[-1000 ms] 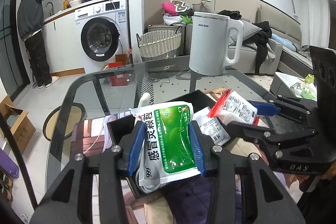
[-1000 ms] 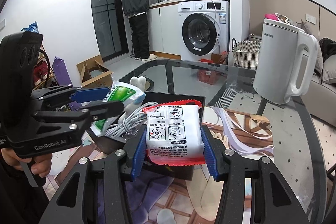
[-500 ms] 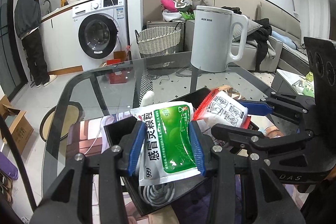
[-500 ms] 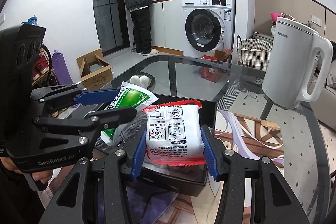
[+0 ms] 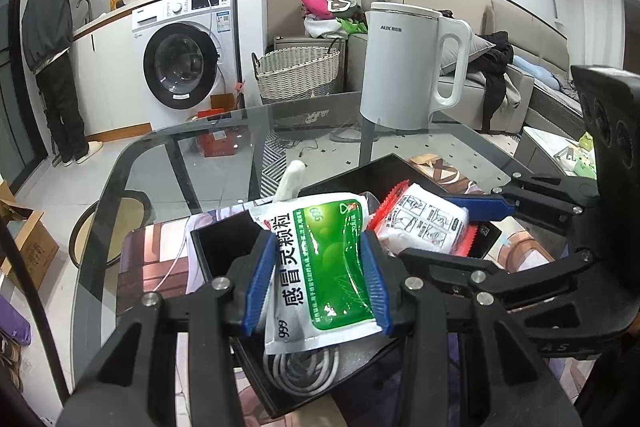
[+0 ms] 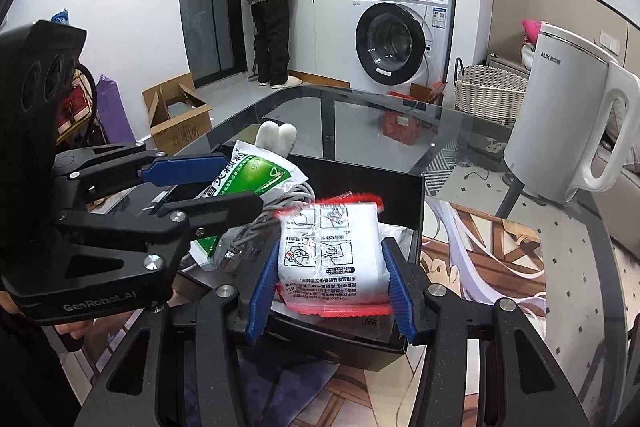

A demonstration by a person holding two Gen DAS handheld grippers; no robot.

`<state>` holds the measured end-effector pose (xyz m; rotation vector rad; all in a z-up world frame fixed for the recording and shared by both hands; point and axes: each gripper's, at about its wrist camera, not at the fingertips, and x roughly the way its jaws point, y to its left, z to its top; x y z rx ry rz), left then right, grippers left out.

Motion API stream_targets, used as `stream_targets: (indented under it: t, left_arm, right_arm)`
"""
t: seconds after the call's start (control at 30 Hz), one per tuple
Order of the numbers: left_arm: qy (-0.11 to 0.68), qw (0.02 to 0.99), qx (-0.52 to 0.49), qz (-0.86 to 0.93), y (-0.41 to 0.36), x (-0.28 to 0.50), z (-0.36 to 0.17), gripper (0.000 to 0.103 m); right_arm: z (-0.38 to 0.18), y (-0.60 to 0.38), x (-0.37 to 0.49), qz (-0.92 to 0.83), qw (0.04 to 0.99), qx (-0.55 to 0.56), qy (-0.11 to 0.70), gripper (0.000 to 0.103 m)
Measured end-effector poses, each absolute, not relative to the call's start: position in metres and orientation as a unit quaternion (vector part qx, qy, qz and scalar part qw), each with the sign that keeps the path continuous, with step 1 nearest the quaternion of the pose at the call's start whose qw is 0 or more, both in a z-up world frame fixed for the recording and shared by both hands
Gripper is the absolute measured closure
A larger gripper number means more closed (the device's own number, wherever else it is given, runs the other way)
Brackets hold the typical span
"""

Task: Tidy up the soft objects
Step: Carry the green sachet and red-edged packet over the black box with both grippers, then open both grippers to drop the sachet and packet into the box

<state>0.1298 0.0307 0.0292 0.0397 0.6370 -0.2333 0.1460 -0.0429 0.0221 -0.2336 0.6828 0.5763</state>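
1. Since a second ago, both packets are hanging lower over the shallow black rectangular tray (image 6: 416, 223), and the right gripper (image 6: 330, 281) is opening its jaws: in the right wrist view its blue pads (image 6: 396, 287) are standing just off the sides of the red-edged white plastic packet (image 6: 332, 251), which is blurring as if slipping down.
2. The left gripper (image 5: 316, 279) is clamping the green-and-white foil sachet (image 5: 320, 267) by its two side edges, holding it above the near left part of the tray, over the coiled grey-white cable (image 5: 300, 371) lying inside.
3. To finish this drop well, the right hand is probably best kept steady over the tray's right side until the packet is lying flat – lifting out only once both pads are clear of the crinkled edge.
4. The left sachet should be let go low, beside the cable rather than on its loops.
5. Count – two packets, one cable, one tray; one white fluffy soft toy (image 6: 276, 137) at the tray's far edge, one white electric kettle (image 5: 404, 67) far on the glass table (image 5: 160, 163).
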Motion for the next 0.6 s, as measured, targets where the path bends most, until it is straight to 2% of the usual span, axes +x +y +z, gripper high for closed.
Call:
stream_targets:
  t: [0.13, 0.2, 0.23, 0.47, 0.57, 0.6]
  left_arm:
    - [0.314, 0.942, 0.023, -0.119, 0.029, 0.133, 0.029, 0.061]
    - [0.315, 0.941, 0.024, -0.119, 0.028, 0.134, 0.027, 0.061]
    - [0.316, 0.941, 0.025, -0.121, 0.027, 0.134, 0.026, 0.061]
    - [0.316, 0.939, 0.054, -0.121, 0.018, 0.133, 0.018, 0.060]
    - [0.319, 0.939, 0.046, -0.118, 0.019, 0.133, 0.019, 0.056]
    - [0.319, 0.940, 0.044, -0.114, 0.020, 0.132, 0.019, 0.052]
  right_arm:
    - [0.028, -0.048, 0.139, 0.279, 0.901, -0.114, 0.314, 0.039]
    - [0.032, -0.052, 0.135, 0.275, 0.905, -0.112, 0.303, 0.029]
    - [0.034, -0.055, 0.135, 0.269, 0.909, -0.110, 0.299, 0.027]
    - [0.028, -0.067, 0.142, 0.240, 0.910, -0.104, 0.323, 0.026]
    - [0.029, -0.070, 0.139, 0.242, 0.910, -0.102, 0.320, 0.026]
    - [0.030, -0.071, 0.137, 0.243, 0.911, -0.101, 0.318, 0.023]
